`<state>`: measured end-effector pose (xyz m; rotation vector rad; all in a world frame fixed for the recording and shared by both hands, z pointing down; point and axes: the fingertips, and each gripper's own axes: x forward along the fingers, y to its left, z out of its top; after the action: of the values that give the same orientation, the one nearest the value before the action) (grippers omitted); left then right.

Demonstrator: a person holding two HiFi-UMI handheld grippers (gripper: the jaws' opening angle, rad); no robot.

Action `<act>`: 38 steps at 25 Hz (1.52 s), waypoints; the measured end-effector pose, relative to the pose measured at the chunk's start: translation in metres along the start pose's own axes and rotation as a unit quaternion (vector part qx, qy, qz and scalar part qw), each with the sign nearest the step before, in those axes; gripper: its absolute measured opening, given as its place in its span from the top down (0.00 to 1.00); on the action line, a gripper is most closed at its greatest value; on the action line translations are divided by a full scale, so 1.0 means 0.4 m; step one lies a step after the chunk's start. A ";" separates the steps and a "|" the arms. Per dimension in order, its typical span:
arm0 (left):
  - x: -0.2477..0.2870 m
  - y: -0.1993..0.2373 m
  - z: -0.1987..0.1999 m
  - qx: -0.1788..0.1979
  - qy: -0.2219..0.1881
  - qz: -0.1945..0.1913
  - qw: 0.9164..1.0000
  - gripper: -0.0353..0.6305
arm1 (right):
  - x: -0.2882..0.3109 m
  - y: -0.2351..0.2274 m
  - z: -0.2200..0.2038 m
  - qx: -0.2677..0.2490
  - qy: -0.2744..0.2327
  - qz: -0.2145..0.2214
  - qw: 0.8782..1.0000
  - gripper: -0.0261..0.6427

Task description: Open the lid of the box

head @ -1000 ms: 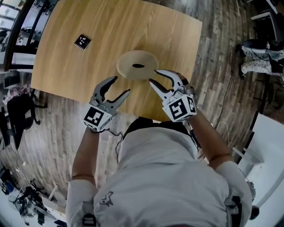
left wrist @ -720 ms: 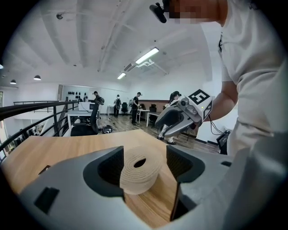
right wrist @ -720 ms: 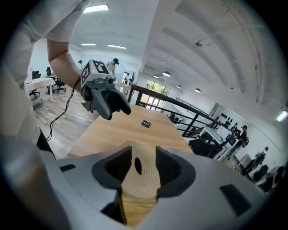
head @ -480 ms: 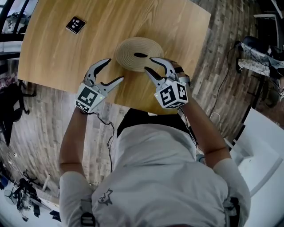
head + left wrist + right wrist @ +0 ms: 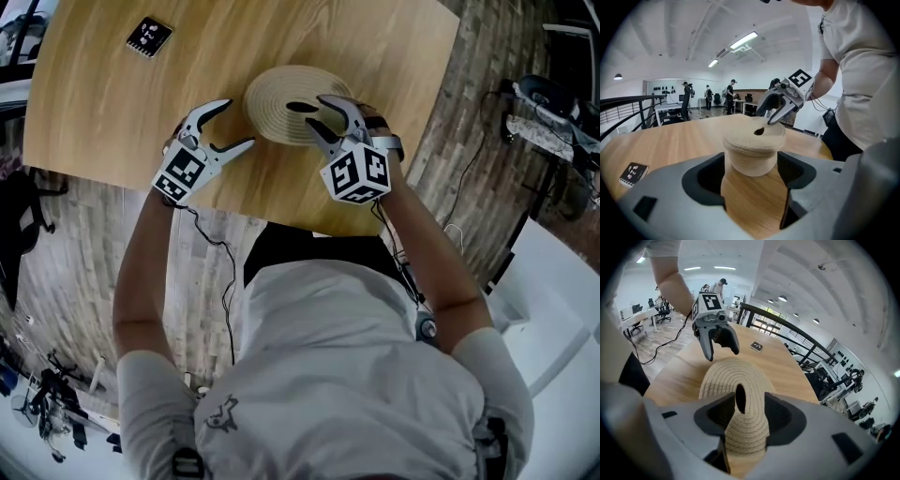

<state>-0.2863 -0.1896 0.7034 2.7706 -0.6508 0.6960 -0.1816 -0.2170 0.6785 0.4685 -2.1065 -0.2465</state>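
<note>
Had just opened the left tongs (image 5: 236, 122) and the right tongs (image 5: 319, 114) wide, with nothing pinched in either. Held the left pair low beside the round woven box (image 5: 750, 163) on the table (image 5: 103, 112), the right pair just over its lid (image 5: 277, 94). Left the lid on.
</note>
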 end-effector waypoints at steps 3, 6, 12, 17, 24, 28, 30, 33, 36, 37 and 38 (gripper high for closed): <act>0.030 0.009 -0.018 0.017 0.008 -0.016 1.000 0.43 | 0.032 -0.008 -0.004 -0.009 0.009 0.001 1.000 0.65; 0.060 0.014 -0.037 0.029 0.018 -0.028 0.999 0.41 | 0.053 0.000 -0.009 -0.030 0.019 0.006 0.999 0.65; 0.114 -0.003 -0.046 0.066 0.030 -0.046 0.996 0.40 | 0.078 0.002 -0.001 -0.079 0.024 -0.005 0.997 0.66; 0.126 0.001 -0.040 0.066 0.029 -0.051 0.996 0.40 | 0.100 -0.006 0.006 -0.102 0.029 -0.011 0.994 0.67; 0.126 0.012 -0.043 0.067 0.029 -0.040 0.997 0.41 | 0.120 0.006 0.018 -0.144 0.019 -0.040 0.989 0.80; 0.125 0.012 -0.047 0.064 0.028 -0.038 0.997 0.44 | 0.117 0.017 0.020 -0.173 0.007 -0.061 0.983 0.85; 0.126 0.013 -0.047 0.061 0.025 -0.036 0.997 0.45 | 0.119 0.019 0.018 -0.183 0.007 -0.066 0.981 0.87; 0.125 0.013 -0.047 0.059 0.023 -0.034 0.997 0.46 | 0.121 0.024 0.018 -0.188 0.007 -0.065 0.980 0.89; 0.123 0.015 -0.047 0.063 0.025 -0.032 0.997 0.46 | 0.121 0.024 0.021 -0.189 0.004 -0.063 0.980 0.89; 0.124 0.015 -0.047 0.066 0.026 -0.031 0.997 0.47 | 0.121 0.024 0.020 -0.188 0.004 -0.063 0.980 0.90; 0.125 0.016 -0.048 0.069 0.029 -0.031 0.997 0.47 | 0.121 0.023 0.019 -0.188 0.003 -0.064 0.980 0.90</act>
<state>-0.2575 -0.2075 0.7452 2.8699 -0.5220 0.8331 -0.2140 -0.2289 0.7143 0.3754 -1.9654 -0.7012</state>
